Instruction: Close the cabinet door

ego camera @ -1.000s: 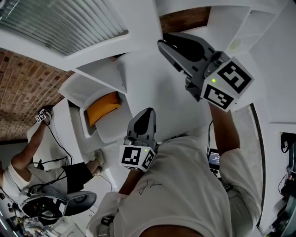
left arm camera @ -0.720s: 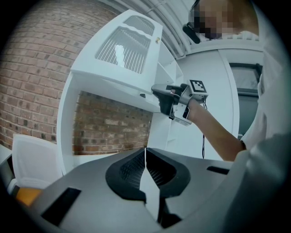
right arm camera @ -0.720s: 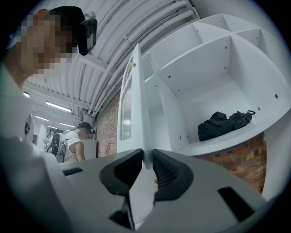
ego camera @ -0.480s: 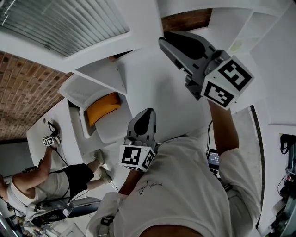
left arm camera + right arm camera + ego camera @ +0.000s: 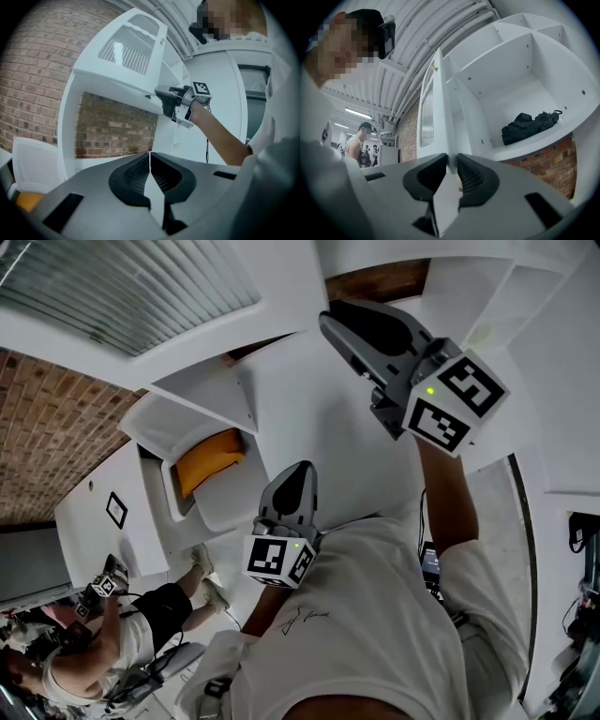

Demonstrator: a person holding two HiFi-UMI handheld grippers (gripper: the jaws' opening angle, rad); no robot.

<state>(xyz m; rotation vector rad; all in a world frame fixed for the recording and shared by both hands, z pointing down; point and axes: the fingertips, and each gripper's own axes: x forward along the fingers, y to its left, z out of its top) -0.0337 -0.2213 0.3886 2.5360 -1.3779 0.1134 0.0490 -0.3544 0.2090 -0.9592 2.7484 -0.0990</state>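
The cabinet door [image 5: 437, 103], a white frame round a ribbed glass pane, stands open and edge-on to the right gripper [image 5: 452, 165], whose jaws are clamped on the door's free edge. The door's long axis runs straight away from the jaws, up toward the ceiling. The open white cabinet [image 5: 501, 70] lies just to the door's right in the right gripper view, so shutting it looks to call for a swing toward that side. A black bundle [image 5: 529, 125] rests on the shelf of one open compartment. The left gripper [image 5: 150, 161] is held lower, by the person's chest and well apart from the door, its jaws pressed together on nothing; the raised right arm is plainly the nearer one
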